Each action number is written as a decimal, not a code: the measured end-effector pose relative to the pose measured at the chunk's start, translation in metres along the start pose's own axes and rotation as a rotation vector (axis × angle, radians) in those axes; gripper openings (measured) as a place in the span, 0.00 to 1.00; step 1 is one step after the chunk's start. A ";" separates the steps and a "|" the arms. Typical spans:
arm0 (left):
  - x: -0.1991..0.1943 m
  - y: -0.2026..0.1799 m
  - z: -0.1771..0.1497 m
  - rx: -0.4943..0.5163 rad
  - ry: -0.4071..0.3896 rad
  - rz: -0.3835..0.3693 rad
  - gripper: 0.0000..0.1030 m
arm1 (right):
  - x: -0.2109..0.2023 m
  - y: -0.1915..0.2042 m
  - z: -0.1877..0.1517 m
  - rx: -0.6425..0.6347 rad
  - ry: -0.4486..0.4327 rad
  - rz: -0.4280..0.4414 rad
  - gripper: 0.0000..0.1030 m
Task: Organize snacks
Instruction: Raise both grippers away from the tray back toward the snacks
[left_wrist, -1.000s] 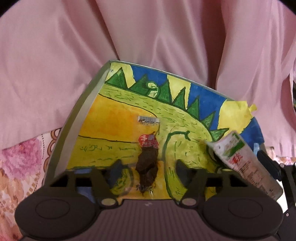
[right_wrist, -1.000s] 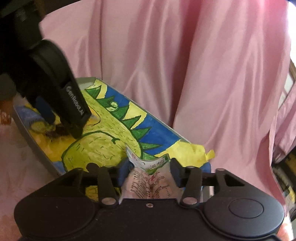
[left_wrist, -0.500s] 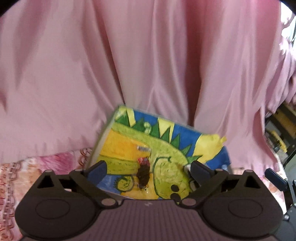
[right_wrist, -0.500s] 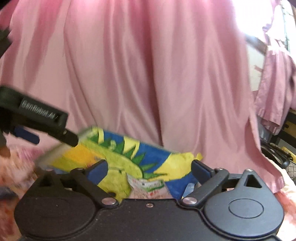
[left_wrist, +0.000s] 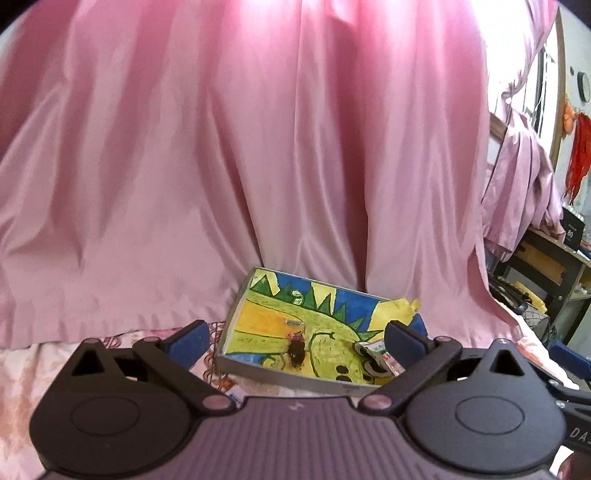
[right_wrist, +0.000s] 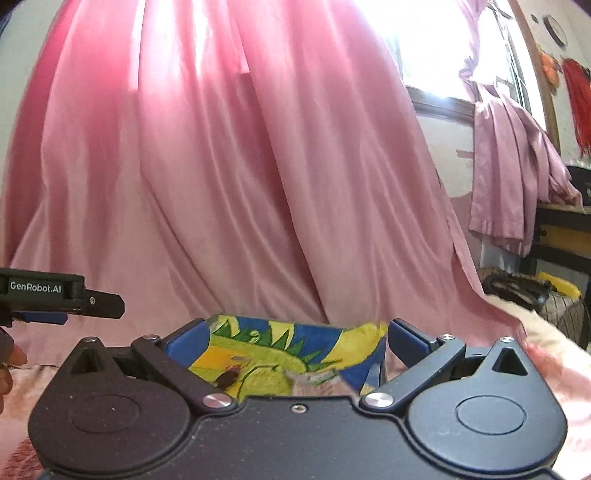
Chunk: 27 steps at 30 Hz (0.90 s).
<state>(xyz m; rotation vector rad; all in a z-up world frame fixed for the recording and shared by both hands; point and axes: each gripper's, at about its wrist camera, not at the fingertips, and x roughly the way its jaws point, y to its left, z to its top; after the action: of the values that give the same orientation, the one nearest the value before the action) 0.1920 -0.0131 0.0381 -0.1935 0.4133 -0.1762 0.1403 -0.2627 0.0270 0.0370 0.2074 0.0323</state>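
Note:
A shallow grey tray (left_wrist: 255, 369) lined with a green dinosaur drawing lies on the floral cloth. A dark brown snack with a red label (left_wrist: 296, 350) lies in its middle. A white and green snack packet (left_wrist: 376, 352) lies at its right side. My left gripper (left_wrist: 295, 338) is open and empty, raised back from the tray. My right gripper (right_wrist: 295, 341) is open and empty; the tray (right_wrist: 221, 318), dark snack (right_wrist: 228, 377) and packet (right_wrist: 314, 382) show between its fingers. The left gripper's side also shows in the right wrist view (right_wrist: 62, 295).
A pink curtain (left_wrist: 258, 166) hangs right behind the tray. A floral cloth (left_wrist: 44, 365) covers the surface. A dark workbench (left_wrist: 554, 254) stands at the far right, with a bright window (right_wrist: 436, 55) above.
Both grippers opened and let go: the left released the dark snack, the right the packet. Both pulled back and up, so the tray looks smaller.

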 end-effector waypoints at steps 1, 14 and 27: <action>-0.008 0.001 -0.005 0.001 -0.009 -0.001 1.00 | -0.010 0.000 -0.002 0.012 0.002 -0.002 0.99; -0.082 0.015 -0.059 0.053 -0.038 0.045 1.00 | -0.095 0.016 -0.022 0.068 0.006 -0.014 0.99; -0.117 0.023 -0.101 0.071 0.047 0.086 1.00 | -0.126 0.036 -0.043 0.054 0.053 -0.070 0.99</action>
<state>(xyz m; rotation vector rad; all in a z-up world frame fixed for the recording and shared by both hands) 0.0481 0.0188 -0.0130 -0.1017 0.4605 -0.1108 0.0072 -0.2300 0.0123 0.0824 0.2624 -0.0422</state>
